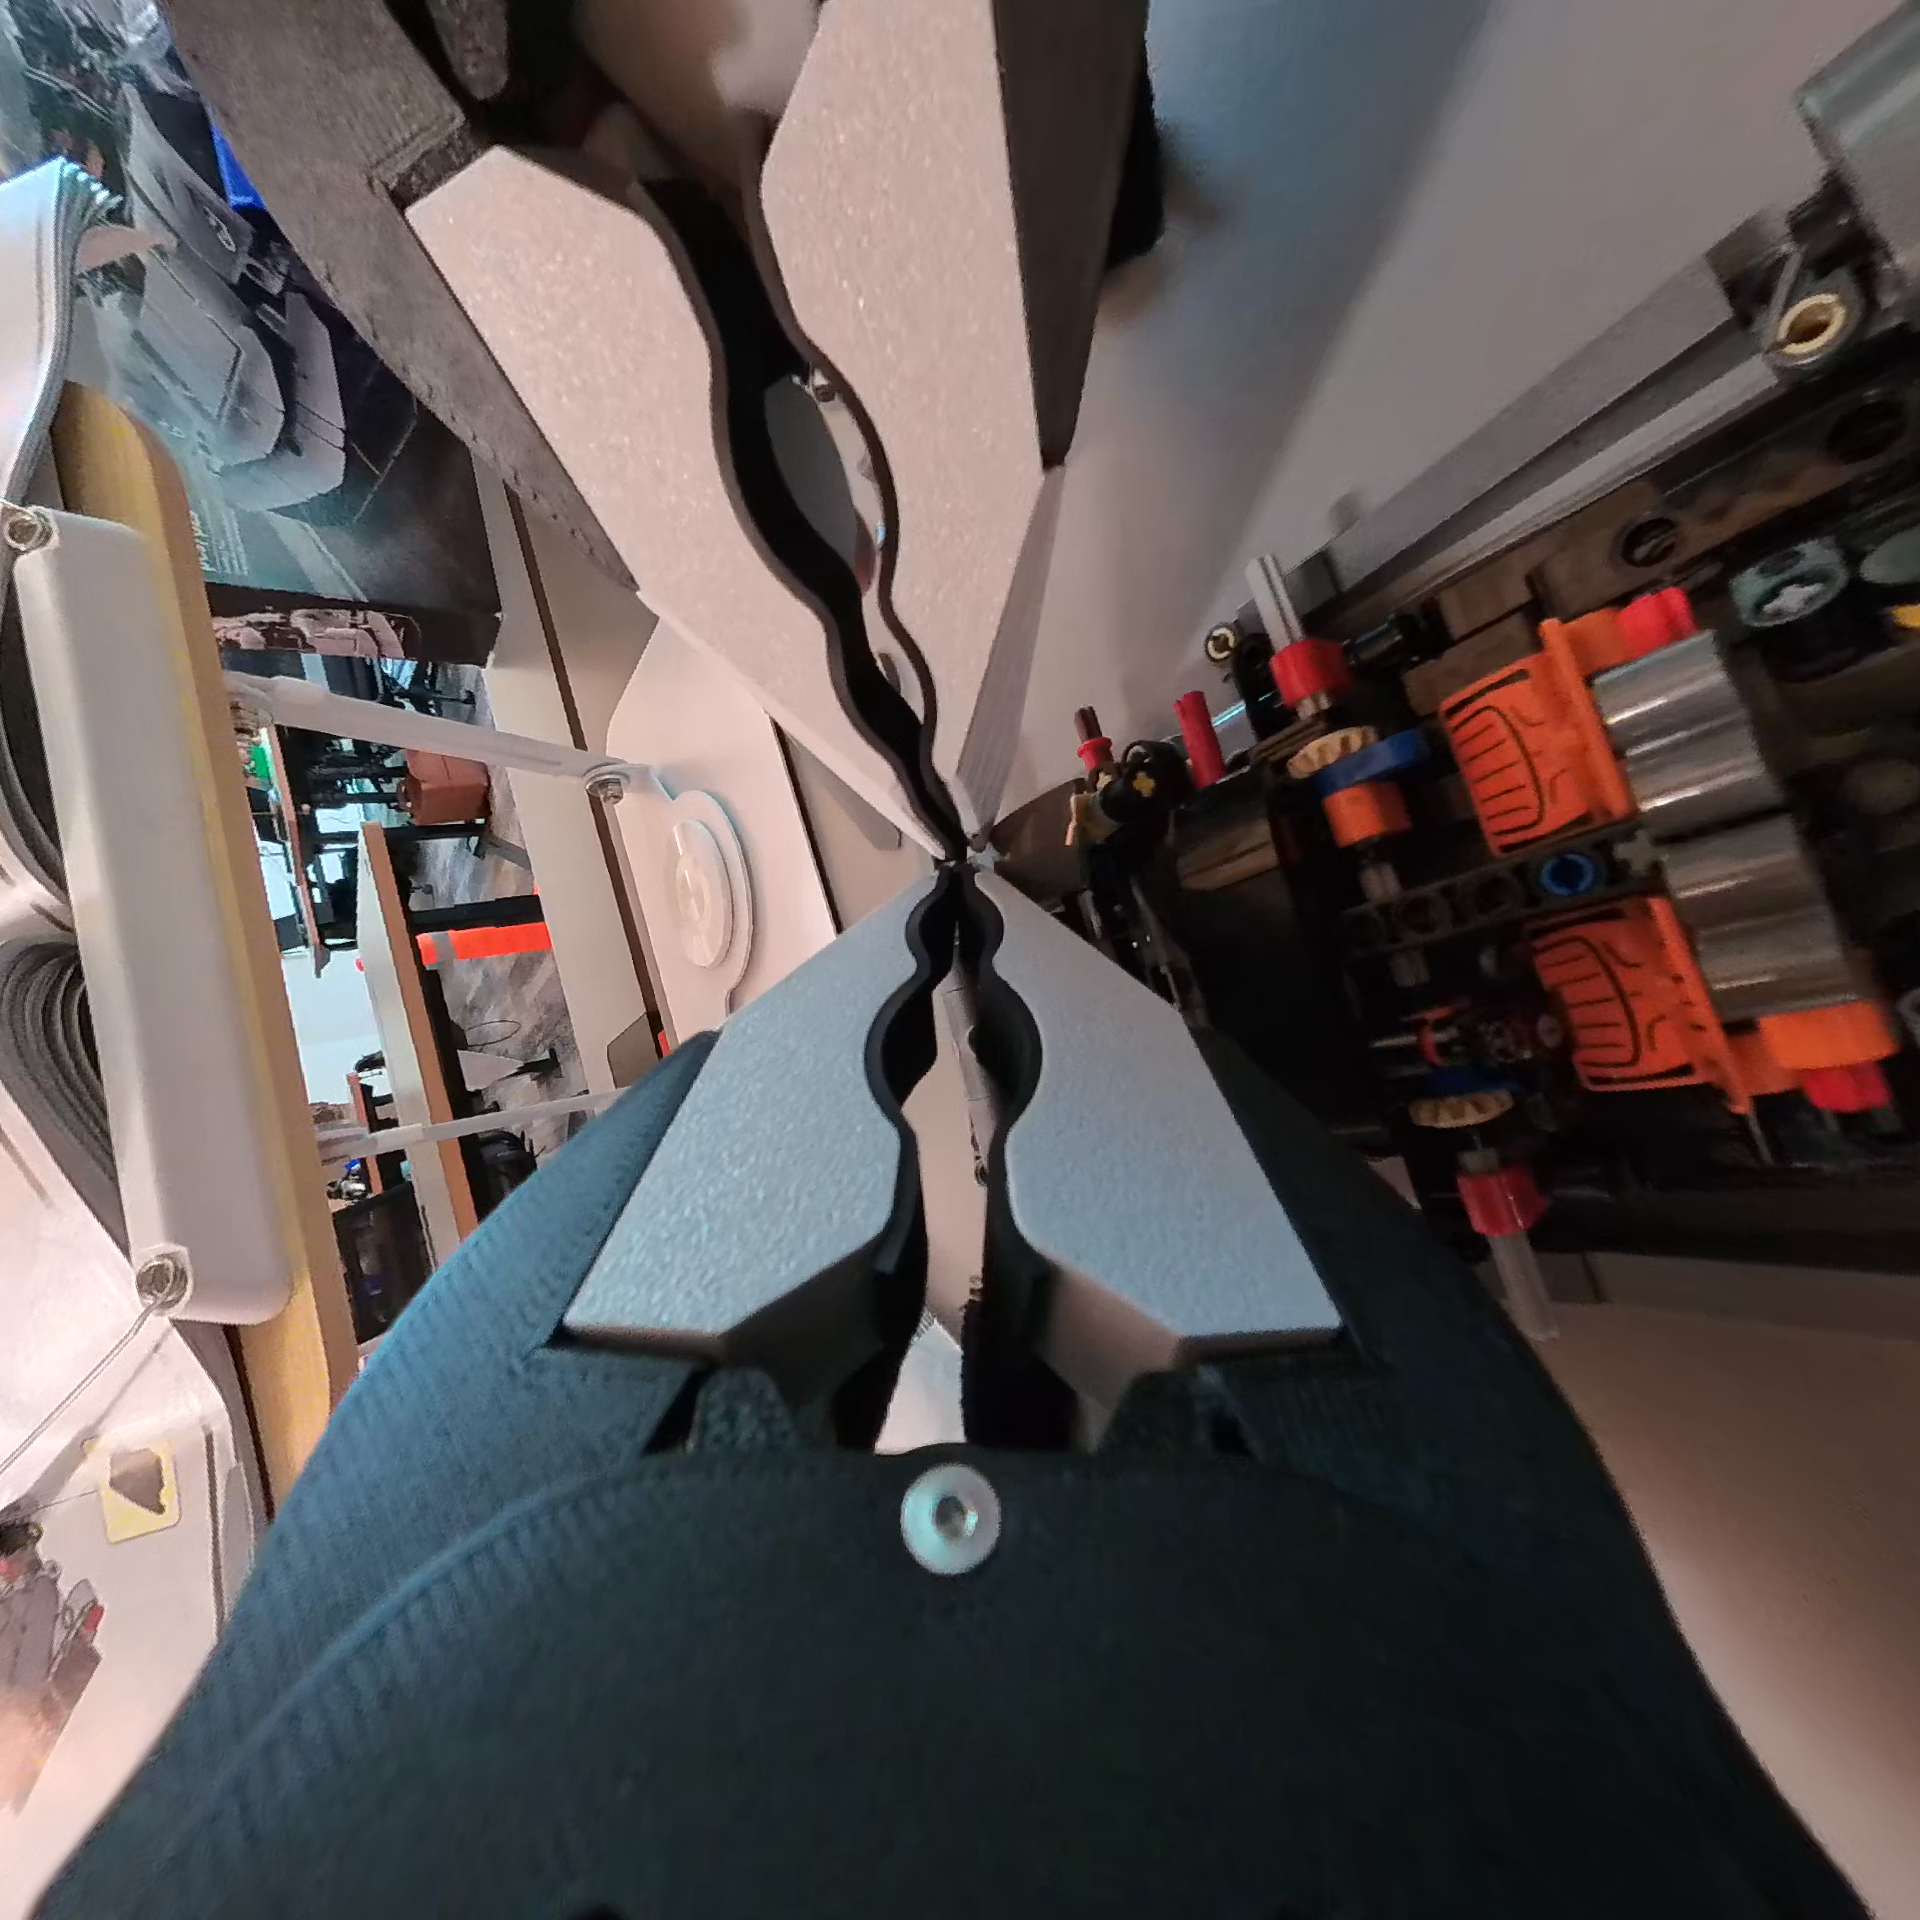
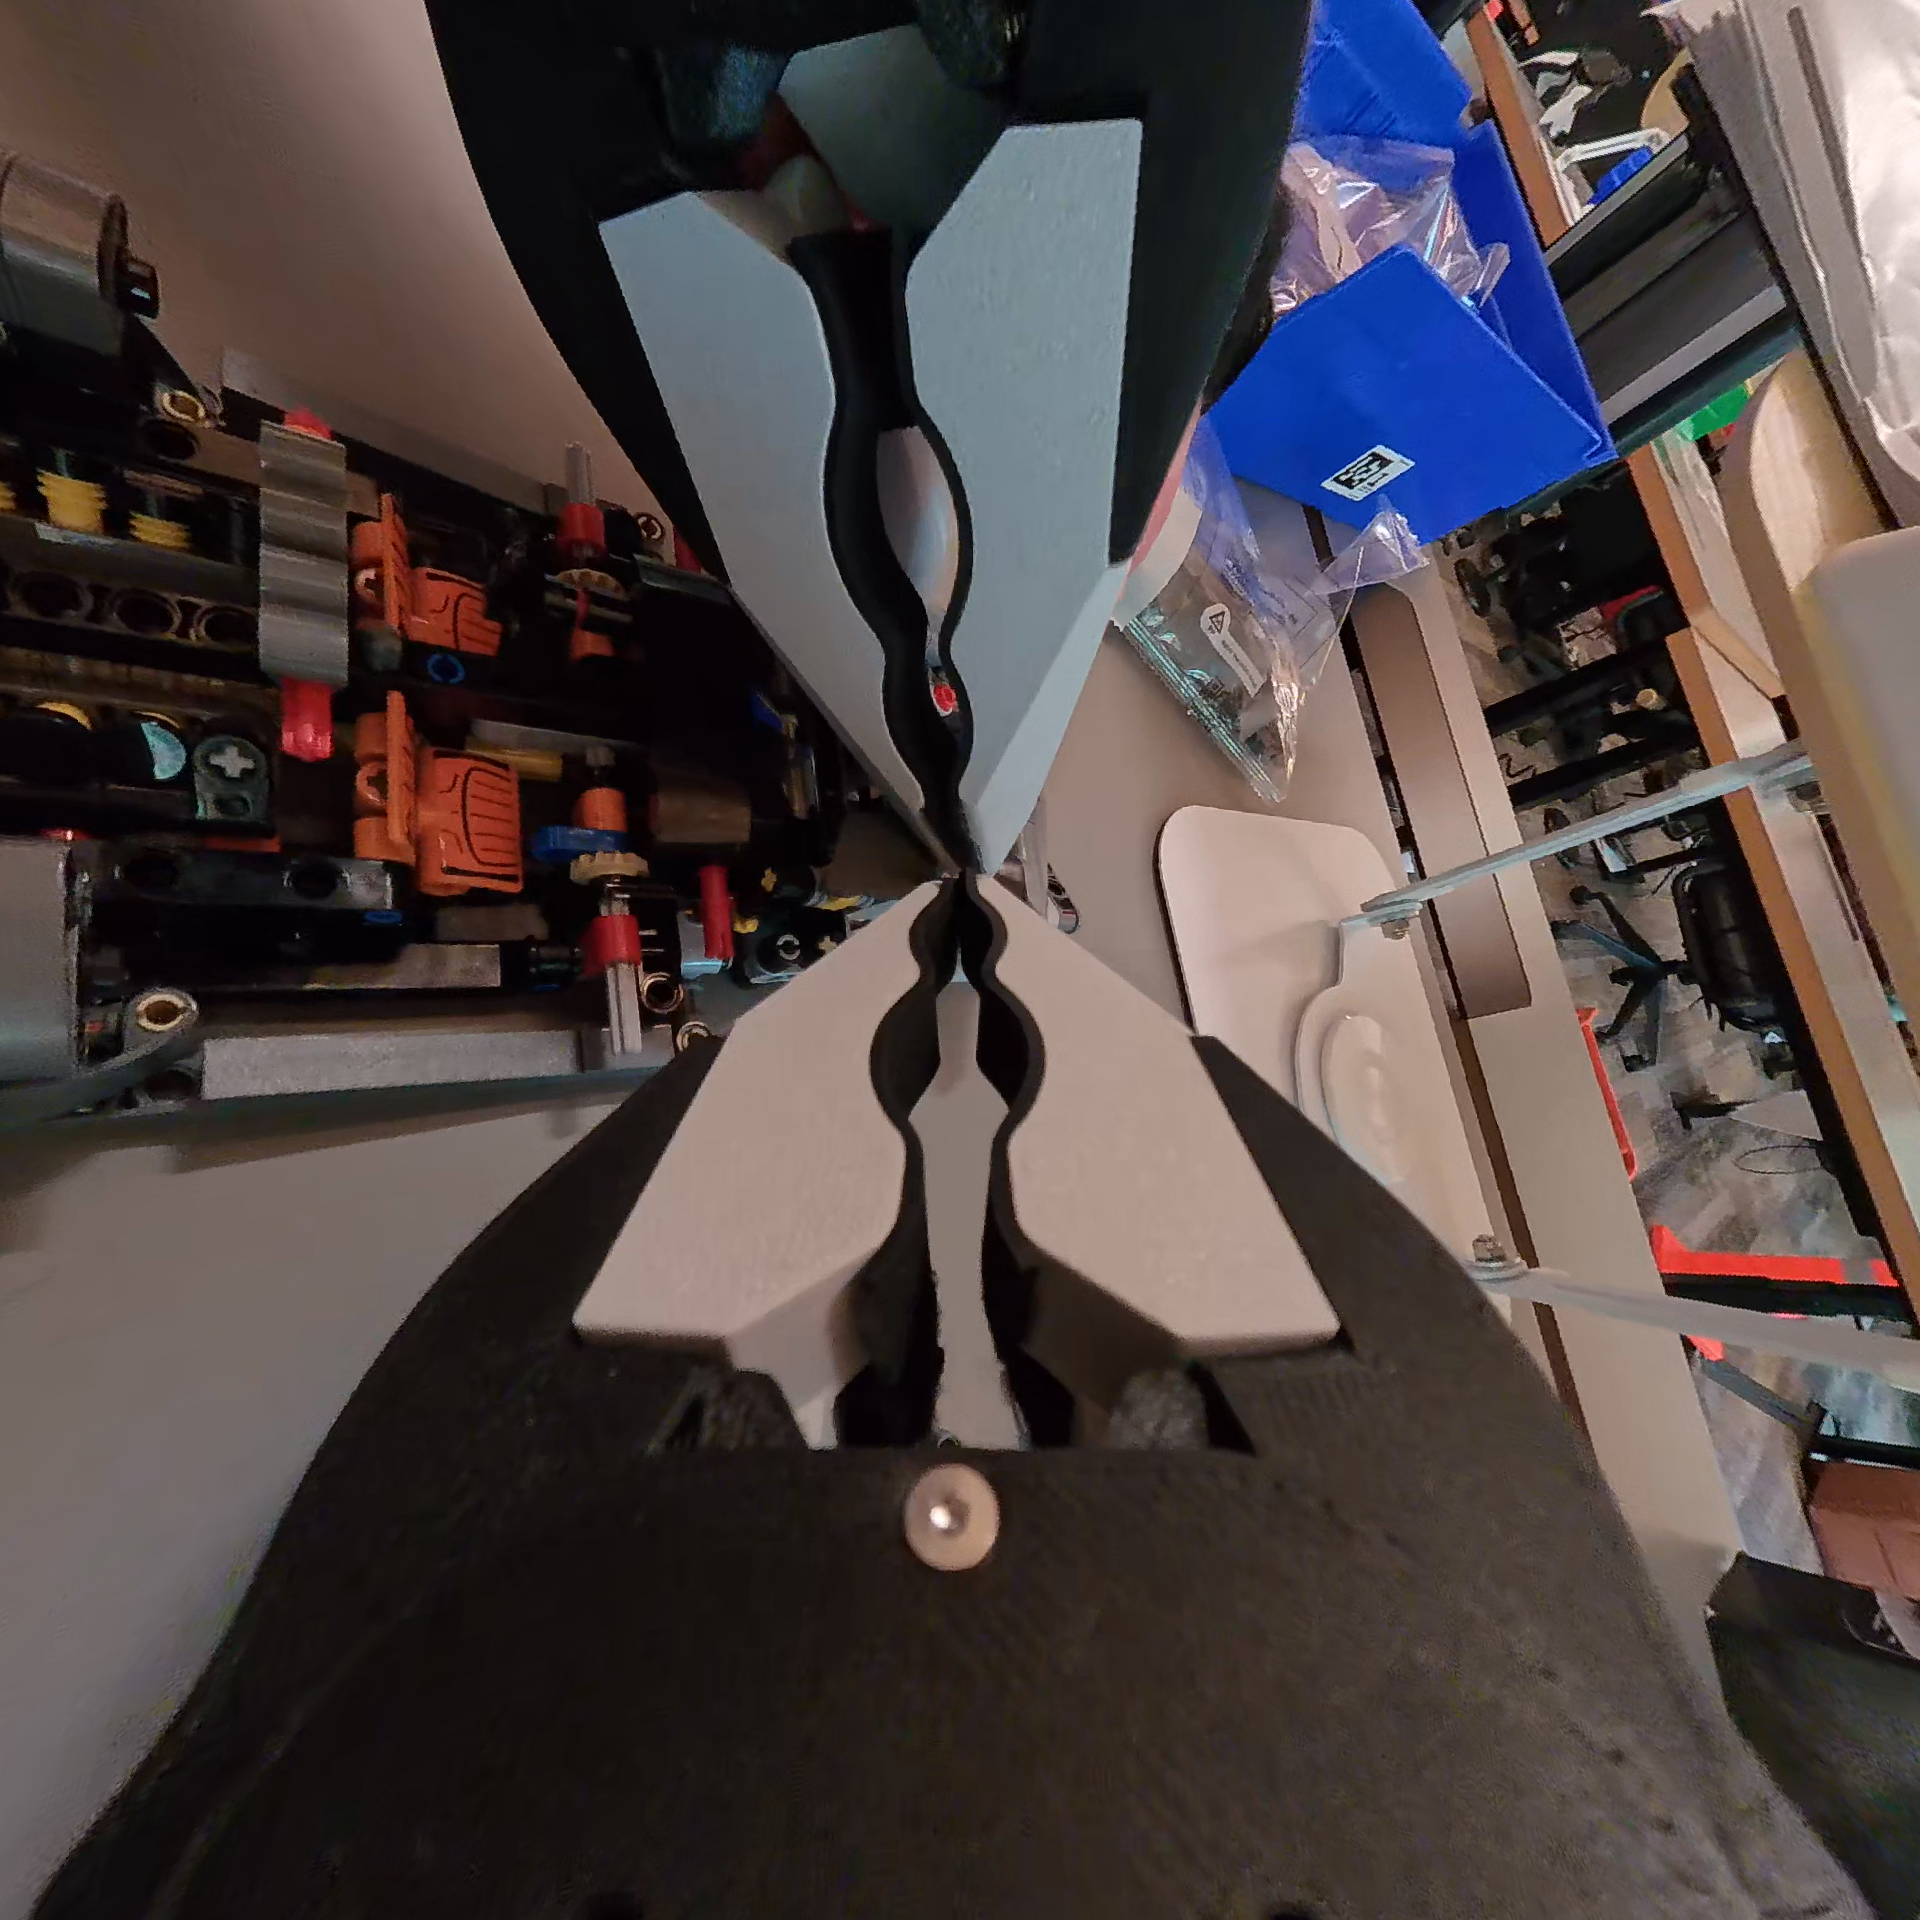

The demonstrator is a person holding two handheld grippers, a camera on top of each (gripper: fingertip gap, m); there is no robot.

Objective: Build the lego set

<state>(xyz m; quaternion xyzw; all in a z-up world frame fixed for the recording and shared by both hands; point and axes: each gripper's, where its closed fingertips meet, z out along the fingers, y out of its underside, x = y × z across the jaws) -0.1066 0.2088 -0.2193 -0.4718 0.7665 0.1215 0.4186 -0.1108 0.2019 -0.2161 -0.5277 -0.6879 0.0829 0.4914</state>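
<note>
My left gripper (image 1: 961, 883) is shut, and its grey fingers (image 1: 769, 1153) meet at the tips with nothing seen between them. Right in front of it the right gripper (image 1: 961, 821) points back at me, tip to tip. In the right wrist view my right gripper (image 2: 961, 883) is shut too, its pale fingers (image 2: 790, 1143) closed on nothing visible. The left gripper (image 2: 961, 831) meets it tip to tip. A black toy-brick machine with orange parts, red pins and grey cylinders (image 1: 1558, 831) lies on the white table beside both tips. It also shows in the right wrist view (image 2: 416, 727).
Blue bins (image 2: 1403, 395) and a clear plastic bag of parts (image 2: 1247, 623) lie past the tips. A white board with a round disc (image 2: 1268, 935) sits near the table edge and also shows in the left wrist view (image 1: 701, 894). Office chairs and desks stand beyond. Less than 4 cm separates the two grippers' tips.
</note>
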